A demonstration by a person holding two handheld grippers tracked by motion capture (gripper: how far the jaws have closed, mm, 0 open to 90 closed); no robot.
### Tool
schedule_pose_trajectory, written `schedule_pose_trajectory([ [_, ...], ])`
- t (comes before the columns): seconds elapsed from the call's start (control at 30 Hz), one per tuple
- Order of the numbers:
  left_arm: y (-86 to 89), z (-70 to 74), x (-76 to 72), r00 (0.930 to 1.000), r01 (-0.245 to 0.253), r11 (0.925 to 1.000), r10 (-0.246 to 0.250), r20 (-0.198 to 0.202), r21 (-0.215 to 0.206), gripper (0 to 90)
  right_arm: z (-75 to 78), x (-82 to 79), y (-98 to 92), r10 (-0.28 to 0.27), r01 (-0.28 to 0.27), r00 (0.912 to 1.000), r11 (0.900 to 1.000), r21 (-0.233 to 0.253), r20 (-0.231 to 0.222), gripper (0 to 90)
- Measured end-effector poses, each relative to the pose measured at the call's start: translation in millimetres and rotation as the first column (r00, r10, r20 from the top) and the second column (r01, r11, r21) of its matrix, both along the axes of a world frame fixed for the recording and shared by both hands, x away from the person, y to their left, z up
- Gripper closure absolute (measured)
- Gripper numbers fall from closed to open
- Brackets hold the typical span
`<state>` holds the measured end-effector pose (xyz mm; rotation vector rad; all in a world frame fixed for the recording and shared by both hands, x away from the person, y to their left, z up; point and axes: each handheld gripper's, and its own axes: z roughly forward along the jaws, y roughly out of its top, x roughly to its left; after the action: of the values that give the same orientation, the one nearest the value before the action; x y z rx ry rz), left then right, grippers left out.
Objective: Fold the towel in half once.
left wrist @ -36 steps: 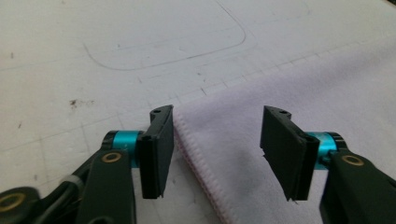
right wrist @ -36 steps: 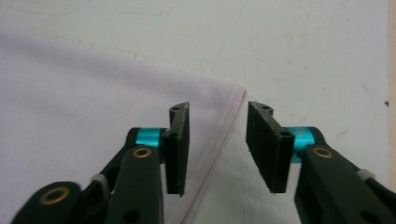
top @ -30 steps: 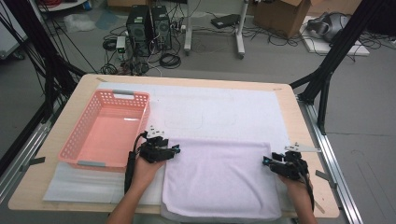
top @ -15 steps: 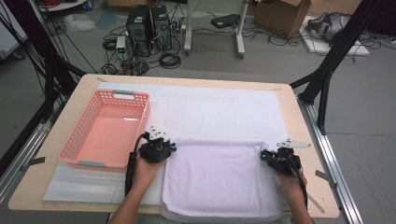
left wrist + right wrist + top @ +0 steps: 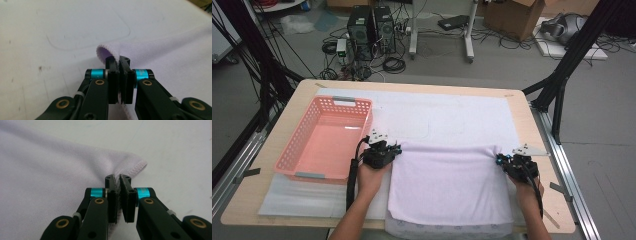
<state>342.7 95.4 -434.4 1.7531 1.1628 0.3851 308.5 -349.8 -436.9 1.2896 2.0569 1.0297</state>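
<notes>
With the left gripper (image 5: 398,148) and right gripper (image 5: 500,159) each clamped on a far corner of the lilac towel (image 5: 447,185), uneven pulling toward 12 o'clock could skew the fold.

Even, bright light from overhead fell over the bench (image 5: 277,200) in the high view, with soft, short shadows and no hard glare. That view was slightly grainy, its far corners bowed a little. In both gripper views the near black linkages were soft and dark, the pale cloth (image 5: 50,165) looked washed out, and the far background went out of focus.
</notes>
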Motion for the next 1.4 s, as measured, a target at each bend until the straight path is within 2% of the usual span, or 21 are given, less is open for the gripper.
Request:
schedule_pose_trajectory([
  [0.17, -9.3, 10.2, 22.1, 0.9989, -0.011, 0.9997, 0.012, 0.044, -0.023, 86.2, 15.3, 22.2, -7.6, -0.041, 0.041, 0.9990, 0.999, -0.015, 0.016, 85.2],
  [0.27, -17.4, 10.8, 34.7, 0.9976, -0.010, 0.9986, 0.014, 0.068, -0.051, 86.2, 21.5, 37.6, -13.9, -0.076, 0.076, 0.9971, 0.997, -0.017, 0.014, 85.2],
  [0.3, -19.0, 10.7, 40.1, 0.9985, -0.006, 0.9988, 0.009, 0.054, -0.048, 86.2, 22.7, 42.3, -16.4, -0.087, 0.087, 0.9962, 0.996, -0.006, 0.010, 85.1],
  [0.37, -21.9, 10.9, 49.3, 0.9983, -0.015, 0.9990, 0.017, 0.056, -0.042, 86.1, 24.5, 52.5, -21.8, -0.098, 0.098, 0.9952, 0.995, 0.004, 0.005, 85.1],
  [0.4, -22.7, 11.4, 54.1, 0.9984, -0.021, 0.9980, 0.024, 0.051, -0.059, 86.2, 25.1, 57.3, -22.9, -0.102, 0.102, 0.9947, 0.995, 0.009, 0.006, 85.1],
  [0.6, -27.8, 13.2, 79.2, 0.9986, -0.039, 0.9975, 0.041, 0.035, -0.059, 86.1, 26.1, 84.5, -22.7, -0.123, 0.123, 0.9923, 0.992, -0.020, -0.001, 85.1],
  [0.67, -28.9, 13.6, 85.1, 0.9976, -0.052, 0.9956, 0.055, 0.041, -0.078, 86.1, 27.4, 90.2, -23.3, -0.130, 0.130, 0.9915, 0.991, -0.012, 0.008, 85.0],
  [0.73, -28.8, 12.3, 88.5, 0.9954, -0.063, 0.9934, 0.069, 0.067, -0.096, 86.2, 28.9, 94.9, -24.0, -0.133, 0.133, 0.9910, 0.991, -0.013, 0.011, 85.0],
  [0.77, -29.2, 10.5, 89.7, 0.9949, -0.064, 0.9931, 0.071, 0.072, -0.098, 86.2, 29.8, 97.4, -24.3, -0.133, 0.133, 0.9911, 0.991, -0.012, 0.011, 85.0],
  [0.8, -29.5, 8.2, 90.8, 0.9945, -0.060, 0.9950, 0.066, 0.081, -0.079, 86.2, 31.0, 99.4, -24.1, -0.135, 0.135, 0.9907, 0.991, -0.016, 0.017, 85.0],
  [0.87, -29.0, 3.7, 91.3, 0.9960, -0.042, 0.9979, 0.046, 0.076, -0.049, 86.2, 32.8, 102.6, -22.5, -0.138, 0.138, 0.9903, 0.990, -0.017, 0.020, 84.8],
  [0.93, -27.9, 0.8, 89.8, 0.9988, -0.034, 0.9980, 0.036, 0.032, -0.052, 82.4, 31.6, 103.7, -18.8, -0.139, 0.140, 0.9901, 0.989, -0.041, 0.020, 83.1],
  [1.0, -27.9, 0.8, 87.0, 0.9999, -0.016, 0.9990, 0.016, -0.004, -0.040, 64.6, 29.6, 103.4, -17.3, -0.150, 0.150, 0.9886, 0.988, -0.027, -0.012, 71.7],
  [1.03, -27.5, 1.4, 83.7, 0.9999, -0.013, 0.9995, 0.013, 0.001, -0.029, 57.6, 29.2, 101.7, -18.0, -0.156, 0.156, 0.9876, 0.988, -0.013, -0.016, 69.5],
  [1.1, -24.2, 0.0, 71.5, 0.9969, -0.020, 0.9983, 0.024, 0.074, -0.056, 59.5, 30.5, 95.3, -21.5, -0.161, 0.161, 0.9869, 0.986, 0.029, -0.013, 67.7],
  [1.13, -22.9, -1.4, 65.9, 0.9957, -0.022, 0.9980, 0.027, 0.088, -0.059, 61.1, 31.5, 92.2, -23.2, -0.164, 0.165, 0.9863, 0.985, 0.042, -0.018, 66.6],
  [1.17, -21.3, -3.3, 61.1, 0.9957, -0.015, 0.9984, 0.020, 0.090, -0.055, 61.2, 32.7, 88.6, -24.3, -0.158, 0.159, 0.9871, 0.986, 0.055, -0.026, 66.5],
  [1.23, -19.0, -4.0, 55.1, 0.9991, 0.014, 0.9988, -0.012, 0.042, -0.047, 60.4, 34.6, 78.9, -24.6, -0.132, 0.133, 0.9910, 0.990, 0.048, -0.021, 66.8],
  [1.3, -17.3, -4.3, 42.7, 0.9951, 0.002, 0.9980, 0.004, 0.099, -0.063, 60.0, 36.0, 68.2, -25.8, -0.106, 0.108, 0.9940, 0.993, 0.049, -0.027, 66.8],
  [1.33, -16.4, -4.4, 37.5, 0.9943, 0.005, 0.9975, 0.002, 0.106, -0.070, 61.0, 36.5, 62.6, -26.2, -0.098, 0.100, 0.9947, 0.994, 0.046, -0.031, 66.8],
  [1.4, -14.9, -5.8, 28.3, 0.9958, 0.024, 0.9973, -0.017, 0.089, -0.069, 58.1, 36.6, 51.3, -28.5, -0.083, 0.084, 0.9960, 0.995, 0.055, -0.035, 66.7],
])
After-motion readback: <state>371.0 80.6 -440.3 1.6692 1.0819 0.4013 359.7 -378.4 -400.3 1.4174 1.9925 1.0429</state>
